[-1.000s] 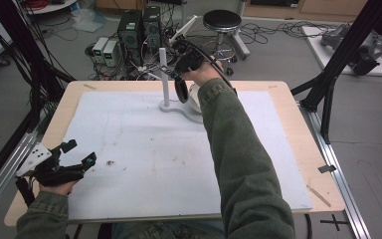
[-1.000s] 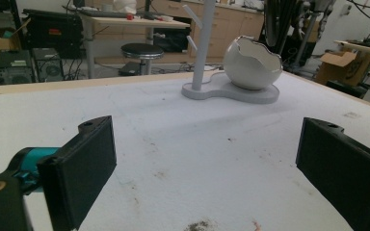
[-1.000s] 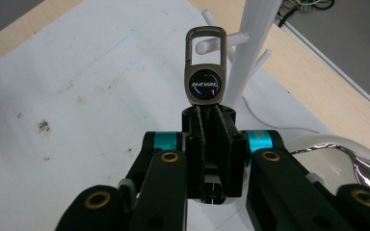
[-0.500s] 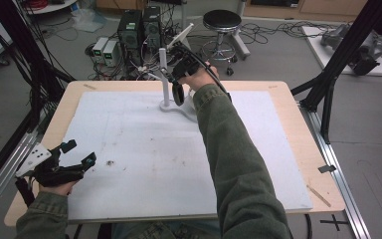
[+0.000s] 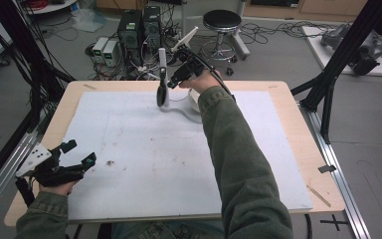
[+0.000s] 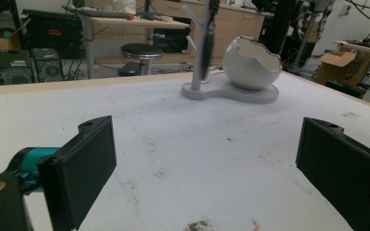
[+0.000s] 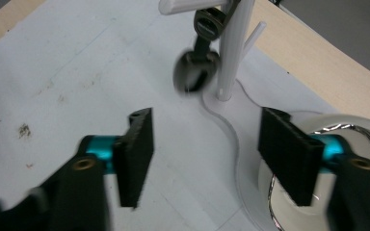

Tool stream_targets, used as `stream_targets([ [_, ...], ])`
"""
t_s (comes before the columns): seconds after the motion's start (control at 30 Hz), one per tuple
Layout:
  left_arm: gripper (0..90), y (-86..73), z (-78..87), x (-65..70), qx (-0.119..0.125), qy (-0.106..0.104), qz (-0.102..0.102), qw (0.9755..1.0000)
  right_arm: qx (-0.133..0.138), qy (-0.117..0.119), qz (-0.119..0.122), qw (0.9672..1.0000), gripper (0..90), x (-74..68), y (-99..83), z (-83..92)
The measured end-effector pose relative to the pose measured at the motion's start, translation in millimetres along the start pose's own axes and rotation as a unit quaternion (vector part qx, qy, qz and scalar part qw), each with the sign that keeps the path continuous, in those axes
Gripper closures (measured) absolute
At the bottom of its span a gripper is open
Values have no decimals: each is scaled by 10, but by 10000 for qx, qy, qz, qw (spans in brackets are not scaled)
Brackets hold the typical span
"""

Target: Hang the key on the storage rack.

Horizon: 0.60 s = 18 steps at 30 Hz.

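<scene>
My right gripper [image 7: 204, 154] hovers with jaws wide and empty just short of the white branched stand [image 7: 231, 53], above the white tabletop [image 5: 144, 149]. A dark watch [image 7: 197, 67] hangs from one of the stand's pegs (its blurred face suggests it is swinging), so it dangles free of the base, beside the broken-egg bowl [image 6: 250, 60] that shares that base. My left gripper [image 6: 204, 173] rests low near my edge of the tabletop, jaws spread and holding nothing, well apart from the stand, I'd judge to stay out of the way.
</scene>
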<state>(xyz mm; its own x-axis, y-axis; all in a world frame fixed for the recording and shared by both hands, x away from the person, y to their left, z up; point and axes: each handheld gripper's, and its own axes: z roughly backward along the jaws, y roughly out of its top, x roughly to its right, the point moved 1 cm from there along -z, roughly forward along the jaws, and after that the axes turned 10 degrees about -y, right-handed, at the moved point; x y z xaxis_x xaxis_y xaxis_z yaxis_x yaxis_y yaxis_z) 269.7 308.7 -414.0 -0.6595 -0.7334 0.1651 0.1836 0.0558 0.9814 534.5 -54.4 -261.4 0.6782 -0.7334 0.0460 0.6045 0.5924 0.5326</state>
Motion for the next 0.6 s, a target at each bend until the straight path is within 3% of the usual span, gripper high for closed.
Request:
stream_targets([
  [0.1, 73, 0, 0, 0, -1, 0, -7, 10000, -59, -112, 75, 9999, 177, -3, -45, 13],
  [0.17, 74, 0, -1, -1, -12, -3, -18, 10000, -28, -34, 88, 10000, 115, -3, -92, 14],
  [0.27, 73, 0, -1, 0, -17, 0, -16, 10000, 7, 140, 94, 9999, 97, 6, -187, 11],
  [0.33, 73, 0, 1, 1, -17, 9, -16, 10000, -3, 156, 79, 9998, 17, 23, -239, 1],
  [0.47, 73, -1, 5, 3, -6, 10, -10, 10000, 128, 205, 6, 9997, 5, 50, -349, 21],
  [0.6, 73, 1, 10, 9, -5, 19, -9, 10000, 195, 107, -15, 9998, 4, 58, -439, 47],
])
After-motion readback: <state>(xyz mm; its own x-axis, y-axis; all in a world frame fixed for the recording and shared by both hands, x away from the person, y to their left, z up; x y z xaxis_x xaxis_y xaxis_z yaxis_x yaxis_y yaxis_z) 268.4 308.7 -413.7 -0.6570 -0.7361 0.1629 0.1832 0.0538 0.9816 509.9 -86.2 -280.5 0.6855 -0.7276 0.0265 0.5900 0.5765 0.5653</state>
